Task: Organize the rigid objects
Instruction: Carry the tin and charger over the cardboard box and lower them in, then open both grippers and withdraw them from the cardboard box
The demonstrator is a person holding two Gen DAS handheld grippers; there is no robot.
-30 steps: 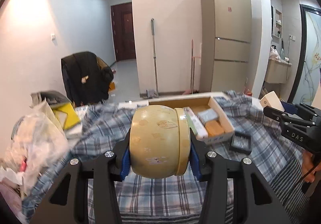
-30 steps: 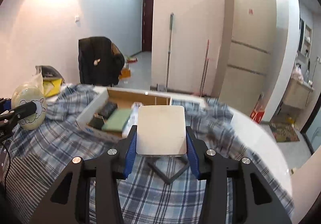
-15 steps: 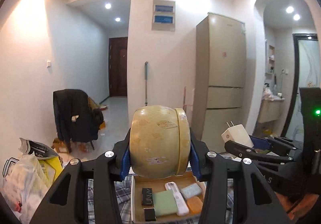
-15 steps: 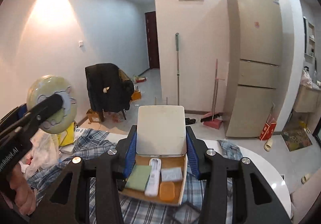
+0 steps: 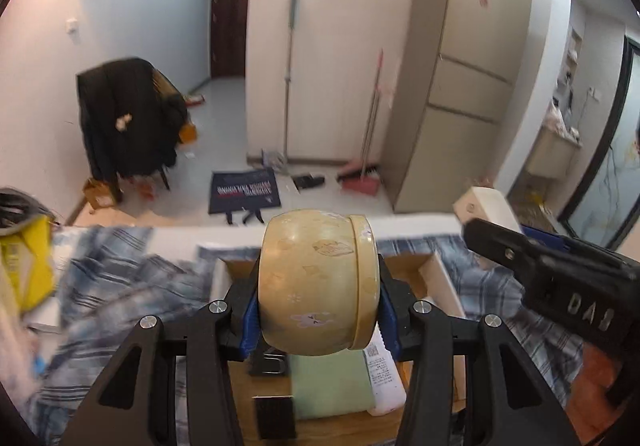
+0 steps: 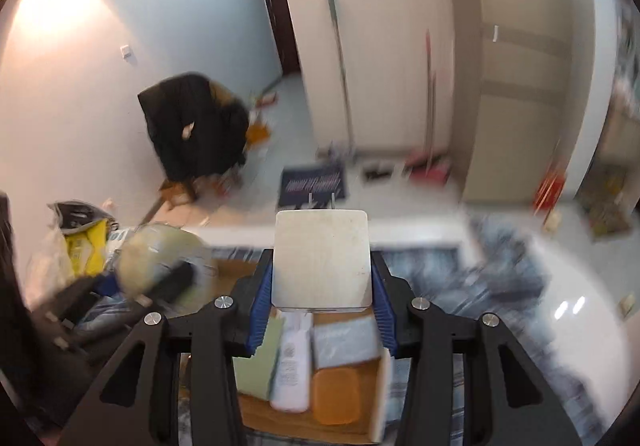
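Note:
My left gripper is shut on a round yellow-green tin lying on its side, lid to the right. It hangs over an open cardboard box on the plaid cloth. My right gripper is shut on a white square plug adapter, prongs pointing away, above the same box. In the box lie a green flat pad, a white bottle, an orange case and a grey packet. Each gripper shows in the other's view: the right, the left blurred.
A blue-and-white plaid cloth covers the white table. A yellow bag and other bags lie at the left edge. Beyond the table are a chair with a dark coat, a floor mat, a broom and a fridge.
Both grippers have swung in over the cardboard box and tipped downward, each keeping its hold. The box now lies directly beneath both sets of fingers.

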